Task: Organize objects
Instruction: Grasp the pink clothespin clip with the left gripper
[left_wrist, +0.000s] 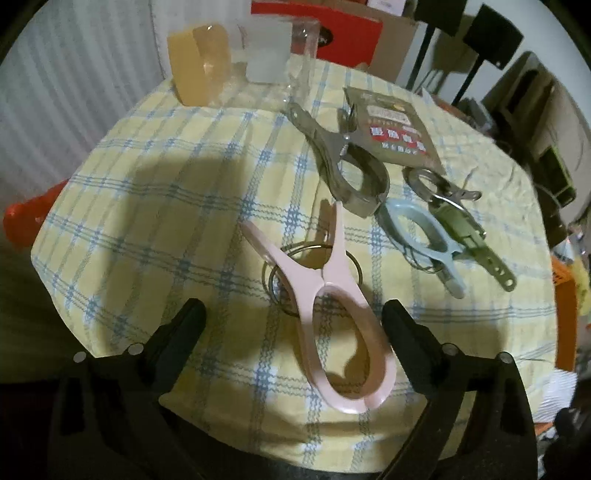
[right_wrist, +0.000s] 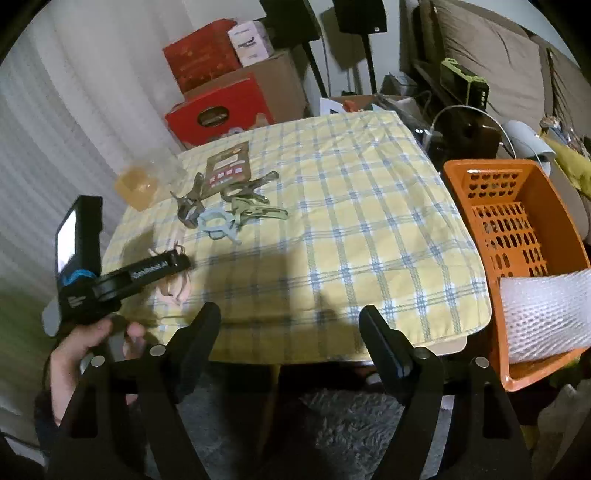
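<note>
A big pink plastic clip (left_wrist: 328, 314) lies on the checked tablecloth (left_wrist: 147, 206) over a metal ring (left_wrist: 275, 273). My left gripper (left_wrist: 293, 321) is open, its fingers either side of the clip's loop end and not touching it. Behind lie a large steel clip (left_wrist: 340, 162), a pale blue clip (left_wrist: 424, 240), a green-handled metal clip (left_wrist: 465, 229) and a brown card packet (left_wrist: 395, 129). My right gripper (right_wrist: 291, 325) is open and empty at the table's near edge. The clip pile (right_wrist: 221, 210) and the left gripper (right_wrist: 177, 260) show in the right wrist view.
A clear container with an amber block (left_wrist: 199, 62) stands at the far left corner of the table. An orange perforated basket (right_wrist: 517, 229) holding bubble wrap (right_wrist: 546, 310) sits right of the table. Red and brown boxes (right_wrist: 221, 99) stand behind.
</note>
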